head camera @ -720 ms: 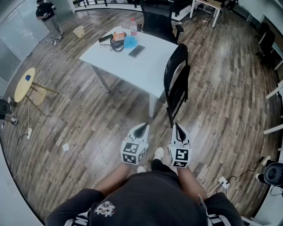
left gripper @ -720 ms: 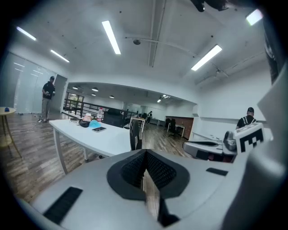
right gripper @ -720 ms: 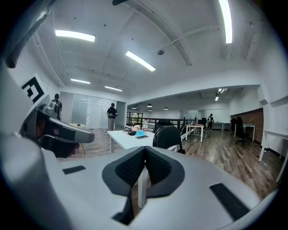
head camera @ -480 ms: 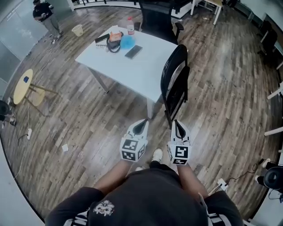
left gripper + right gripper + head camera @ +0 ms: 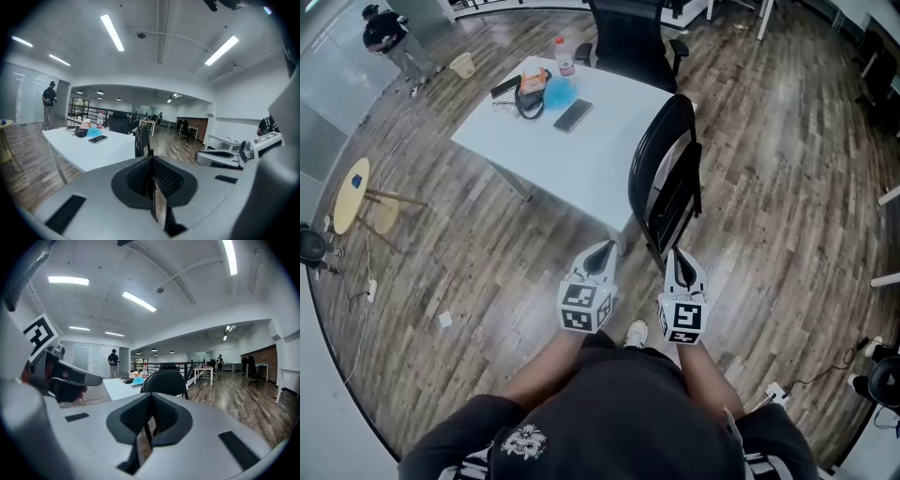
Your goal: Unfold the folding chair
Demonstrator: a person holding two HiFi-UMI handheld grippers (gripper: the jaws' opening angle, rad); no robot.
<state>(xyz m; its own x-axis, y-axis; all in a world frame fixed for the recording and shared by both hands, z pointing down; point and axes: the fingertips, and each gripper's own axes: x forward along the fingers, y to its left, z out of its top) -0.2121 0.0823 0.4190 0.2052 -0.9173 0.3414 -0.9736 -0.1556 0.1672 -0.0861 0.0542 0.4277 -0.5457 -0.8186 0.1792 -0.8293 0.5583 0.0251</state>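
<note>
L hand-held gripper (image 5: 602,253) & R hand-held gripper (image 5: 677,262) both closed, empty, near folded chair (image 5: 662,178) by table (image 5: 581,150).

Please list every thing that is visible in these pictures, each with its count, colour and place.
folding chair: one, black, folded, beside the table's near corner
table: one, white, middle of the wood floor
office chair: one, black, behind the table
bottle: one, clear and red, on the table
phone: one, dark, on the table
stool: one, yellow, far left
bin: one, pale, top left floor
person: one, dark clothes, top left
left gripper: one, white, shut, empty, facing the chair
right gripper: one, white, shut, empty, facing the chair
</note>
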